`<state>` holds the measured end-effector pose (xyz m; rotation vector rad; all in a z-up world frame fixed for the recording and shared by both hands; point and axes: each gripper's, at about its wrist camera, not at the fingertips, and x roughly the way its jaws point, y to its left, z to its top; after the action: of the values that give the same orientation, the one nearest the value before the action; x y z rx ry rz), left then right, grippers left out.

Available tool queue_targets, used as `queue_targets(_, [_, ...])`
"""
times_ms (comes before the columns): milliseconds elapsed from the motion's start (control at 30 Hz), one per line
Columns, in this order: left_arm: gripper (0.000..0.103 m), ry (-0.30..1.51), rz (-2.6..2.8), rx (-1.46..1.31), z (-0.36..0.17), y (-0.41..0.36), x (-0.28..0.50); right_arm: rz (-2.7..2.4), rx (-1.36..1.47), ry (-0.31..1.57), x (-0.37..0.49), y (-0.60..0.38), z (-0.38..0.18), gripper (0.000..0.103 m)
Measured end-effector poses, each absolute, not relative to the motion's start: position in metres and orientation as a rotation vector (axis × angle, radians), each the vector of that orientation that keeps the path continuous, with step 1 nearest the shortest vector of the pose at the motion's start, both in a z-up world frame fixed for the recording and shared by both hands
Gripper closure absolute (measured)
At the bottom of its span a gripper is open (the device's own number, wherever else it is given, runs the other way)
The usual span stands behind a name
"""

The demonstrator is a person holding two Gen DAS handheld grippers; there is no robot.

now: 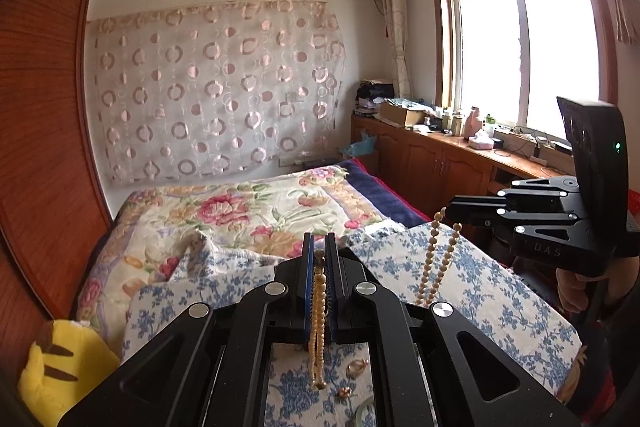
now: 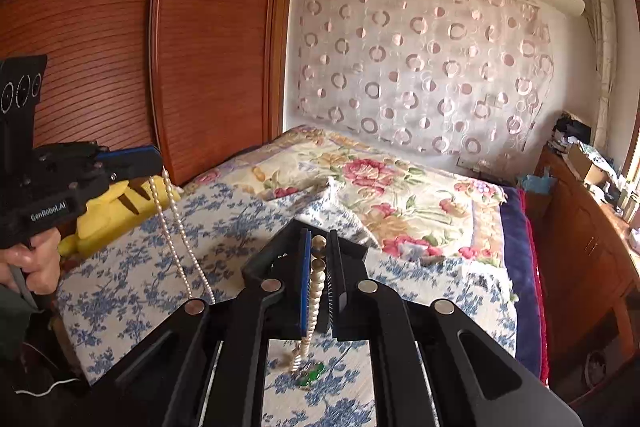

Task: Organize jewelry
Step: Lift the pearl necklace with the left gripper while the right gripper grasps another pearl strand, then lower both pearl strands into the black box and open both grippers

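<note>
A long pearl necklace (image 1: 319,303) is held by both grippers above the bed. My left gripper (image 1: 319,247) is shut on one part of it; the strands hang down between its fingers. My right gripper (image 2: 320,247) is shut on another part, and the beads (image 2: 316,291) hang below it. In the left wrist view the right gripper (image 1: 450,213) holds two strands (image 1: 438,259) at the right. In the right wrist view the left gripper (image 2: 158,161) holds strands (image 2: 176,239) at the left. Small rings (image 1: 356,369) and a green piece (image 2: 312,375) lie on the blue-flowered cloth (image 1: 480,291) below.
A yellow plush toy (image 1: 60,367) lies at the bed's left edge by the wooden wardrobe (image 2: 140,47). A floral quilt (image 1: 260,211) covers the far bed. A cluttered wooden cabinet (image 1: 440,151) runs under the window at right.
</note>
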<state>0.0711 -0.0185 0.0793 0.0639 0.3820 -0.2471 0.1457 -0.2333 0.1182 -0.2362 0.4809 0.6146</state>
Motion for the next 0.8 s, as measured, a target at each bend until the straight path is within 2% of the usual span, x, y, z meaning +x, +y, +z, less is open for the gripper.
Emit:
queue_targets(467, [0.098, 0.335, -0.218, 0.089, 0.113, -0.028, 0.111, 0.564, -0.236, 0.430, 0.169, -0.235, 0.147, 0.095])
queue_targets(800, [0.098, 0.348, -0.216, 0.085, 0.117, -0.040, 0.141, 0.542, -0.246, 0.420, 0.181, -0.234, 0.155, 0.095])
